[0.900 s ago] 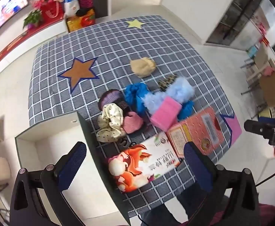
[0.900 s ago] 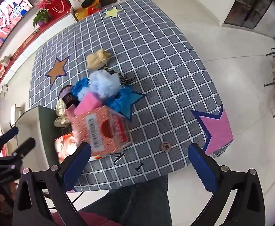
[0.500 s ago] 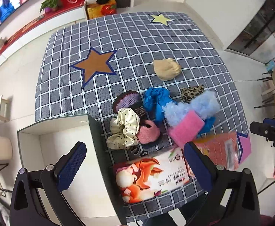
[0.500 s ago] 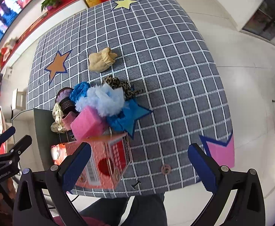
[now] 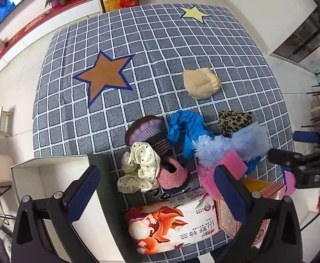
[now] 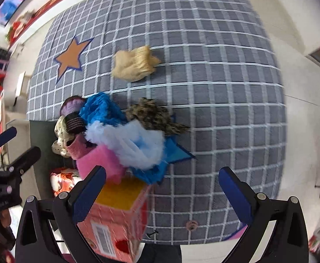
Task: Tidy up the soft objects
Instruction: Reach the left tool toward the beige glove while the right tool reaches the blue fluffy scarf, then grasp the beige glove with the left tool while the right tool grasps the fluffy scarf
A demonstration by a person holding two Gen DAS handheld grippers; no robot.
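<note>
Left gripper (image 5: 157, 195): jaws spread wide, holding nothing — it hangs above the near edge of the table (image 5: 182, 50), over the white box (image 5: 50, 188) and the tissue pack (image 5: 173, 225).

Right gripper (image 6: 162, 190): also wide apart and empty, above the pink carton (image 6: 114, 221) at the table's near edge; this view is motion-blurred.

Soft pile: clustered near the front edge, just beyond both grippers — cream polka-dot scrunchie (image 5: 138, 168), pink knitted piece (image 5: 173, 175), purple-and-brown item (image 5: 146, 131), blue cloth (image 5: 186, 127), pale blue fluffy piece (image 5: 232, 144), pink sponge (image 5: 228, 171), leopard-print piece (image 5: 234, 120).

Outlier: the beige cloth (image 5: 201, 85) lies apart, farther up the table.

Key relation: the scrunchie lies straight ahead of the left gripper, slightly toward its left finger, right beside the box's dark wall; its ruffled ring runs roughly along the line of approach. The left hand looks nearer to it and to the box.

Right side's nearest: the sponge and the fluffy piece, ahead and toward its left finger.

Judgement: sorting seems barely begun; the box interior that shows is bare.
</note>
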